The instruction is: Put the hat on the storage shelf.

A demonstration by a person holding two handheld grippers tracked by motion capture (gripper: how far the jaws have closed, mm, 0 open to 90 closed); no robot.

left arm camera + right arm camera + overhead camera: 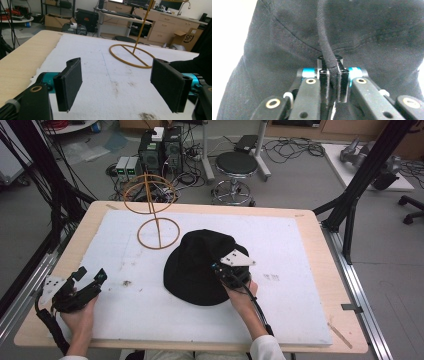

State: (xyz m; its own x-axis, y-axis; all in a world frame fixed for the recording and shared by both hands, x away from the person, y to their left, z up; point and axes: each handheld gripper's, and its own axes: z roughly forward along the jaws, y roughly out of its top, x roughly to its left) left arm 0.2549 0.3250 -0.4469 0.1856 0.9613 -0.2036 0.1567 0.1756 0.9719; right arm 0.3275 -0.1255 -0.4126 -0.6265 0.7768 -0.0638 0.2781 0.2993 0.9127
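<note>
**Black cotton brim pinched in the right gripper, wire stand waiting up the table**

Black twill fills the right gripper view: the right gripper [333,82] has its jaws clenched on a fold of the black bucket hat [367,32], a ridge of brim fabric running up from between the two pads. In the high view the same gripper [226,274] sits at the hat's near-right edge, and the hat [197,265] lies flat on the white foam sheet [300,285] near the middle of the table, crown up.

The left gripper [89,279] rests near the sheet's left edge, well apart from the hat. Its jaws stand wide and released, with nothing between them; its own view looks across bare foam between the two pads [70,82].

The relation that matters is hat to stand. The yellow wire hat stand [158,231] rises from its ring base just beyond the hat's far-left side, its upper hoop [149,193] higher and farther back. From the grip point, the stand lies forward and to the left, across the whole width of the hat. The right hand is therefore the one placed to lift, but it holds the side farthest from the stand, so the hat would likely have to be carried up and over, its opening brought down on the hoop. The free left gripper is on the stand's side and could steady the opposite brim.
</note>
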